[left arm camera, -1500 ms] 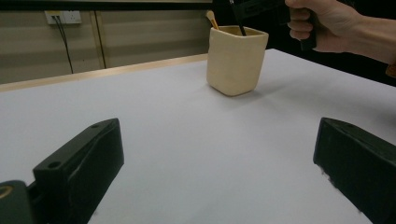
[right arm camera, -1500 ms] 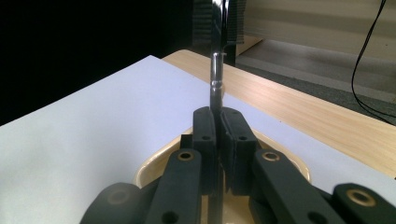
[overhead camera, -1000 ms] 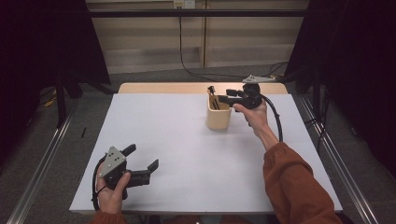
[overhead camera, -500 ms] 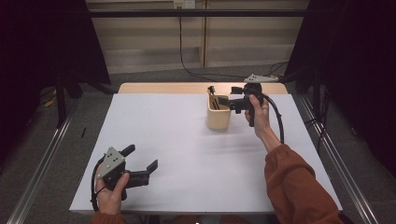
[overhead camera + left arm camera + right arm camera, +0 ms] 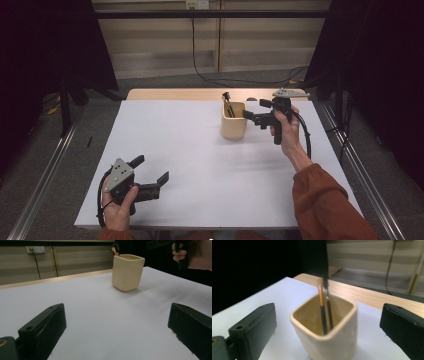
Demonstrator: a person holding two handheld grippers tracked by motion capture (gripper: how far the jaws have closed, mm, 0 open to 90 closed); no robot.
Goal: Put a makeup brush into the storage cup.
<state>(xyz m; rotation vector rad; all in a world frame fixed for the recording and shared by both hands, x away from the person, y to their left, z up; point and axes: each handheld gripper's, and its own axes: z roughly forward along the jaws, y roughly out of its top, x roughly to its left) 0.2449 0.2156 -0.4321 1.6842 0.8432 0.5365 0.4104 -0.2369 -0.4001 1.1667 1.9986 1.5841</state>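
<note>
Glazed cream square cup (image 5: 233, 121), 2 slim pens (image 5: 323, 307); both grippers' fingers spread, right just opened.

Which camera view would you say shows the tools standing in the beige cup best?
The right gripper view: the tools are close, seen inside the beige cup. The high view shows them small; the left gripper view shows their tips.

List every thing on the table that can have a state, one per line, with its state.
cup: upright on the white table, open top, holding sticks.
sticks: standing inside the cup, leaning on its far wall, tops above the rim.
right gripper: open, jaws have just been opening, nothing between them, raised beside the cup.
left gripper: open, nothing between the jaws, low over the near left part of the table.
</note>
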